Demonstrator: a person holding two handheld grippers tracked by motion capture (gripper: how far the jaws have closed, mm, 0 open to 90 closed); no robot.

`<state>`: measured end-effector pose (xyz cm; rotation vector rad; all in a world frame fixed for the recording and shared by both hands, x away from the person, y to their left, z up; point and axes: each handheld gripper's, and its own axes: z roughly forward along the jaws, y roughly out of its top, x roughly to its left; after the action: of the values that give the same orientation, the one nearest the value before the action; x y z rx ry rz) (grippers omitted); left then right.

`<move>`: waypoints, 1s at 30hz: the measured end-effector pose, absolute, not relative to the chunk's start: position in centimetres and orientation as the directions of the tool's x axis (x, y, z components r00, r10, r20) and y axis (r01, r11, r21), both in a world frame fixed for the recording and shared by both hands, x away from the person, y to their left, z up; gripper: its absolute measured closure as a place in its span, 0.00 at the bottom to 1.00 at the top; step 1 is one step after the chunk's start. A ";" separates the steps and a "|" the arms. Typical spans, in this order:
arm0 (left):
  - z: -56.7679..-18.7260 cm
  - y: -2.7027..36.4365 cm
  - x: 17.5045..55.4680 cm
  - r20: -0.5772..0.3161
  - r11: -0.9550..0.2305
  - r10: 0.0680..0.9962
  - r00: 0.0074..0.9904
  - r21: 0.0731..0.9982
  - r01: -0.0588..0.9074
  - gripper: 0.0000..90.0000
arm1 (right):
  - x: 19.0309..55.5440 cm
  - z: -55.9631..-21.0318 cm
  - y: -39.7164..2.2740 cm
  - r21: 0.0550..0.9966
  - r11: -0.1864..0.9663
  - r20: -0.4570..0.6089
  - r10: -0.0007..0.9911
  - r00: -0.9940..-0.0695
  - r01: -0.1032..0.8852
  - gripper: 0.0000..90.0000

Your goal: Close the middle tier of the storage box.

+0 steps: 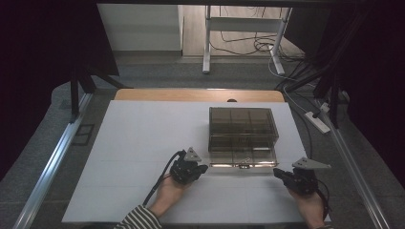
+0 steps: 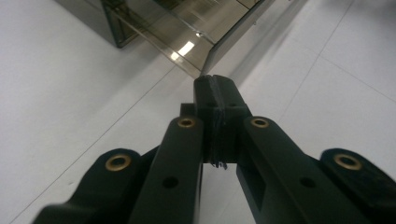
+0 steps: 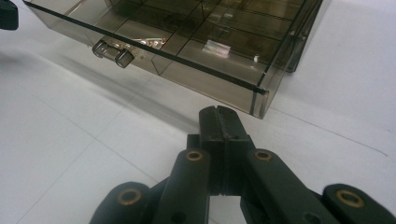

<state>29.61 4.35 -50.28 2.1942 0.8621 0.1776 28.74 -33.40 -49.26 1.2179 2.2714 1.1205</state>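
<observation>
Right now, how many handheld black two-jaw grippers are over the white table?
2. The left gripper is shut by the smoky clear plastic compartment box's near-left corner; the right gripper is shut by its near-right corner.

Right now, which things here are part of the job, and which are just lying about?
In the job:
- smoked plastic box with compartments, latch facing the person
- left claw, shut, empty, near the box's front left corner
- right claw, shut, empty, near its front right corner

Lying about:
- power strip on the floor
- desk frame and loose cables beyond the table

Two claws (image 1: 204,168) (image 1: 277,172) flank a smoky compartment box (image 1: 242,136).
</observation>
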 end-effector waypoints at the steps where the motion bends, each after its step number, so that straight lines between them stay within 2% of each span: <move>1: -50.3 4.2 29.6 -0.136 -0.489 0.630 0.764 0.695 0.527 0.99 | 28.8 -49.3 -33.3 0.765 0.327 0.073 0.811 -0.580 0.555 0.99; 30: -50.3 2.2 30.7 -0.145 -0.501 0.622 0.770 0.682 0.533 0.99 | 30.3 -49.4 -33.8 0.750 0.308 0.087 0.831 -0.549 0.585 0.99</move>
<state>30.70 2.24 -50.25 2.2162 0.8568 0.1533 30.28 -33.83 -49.39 1.2761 2.2632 1.0931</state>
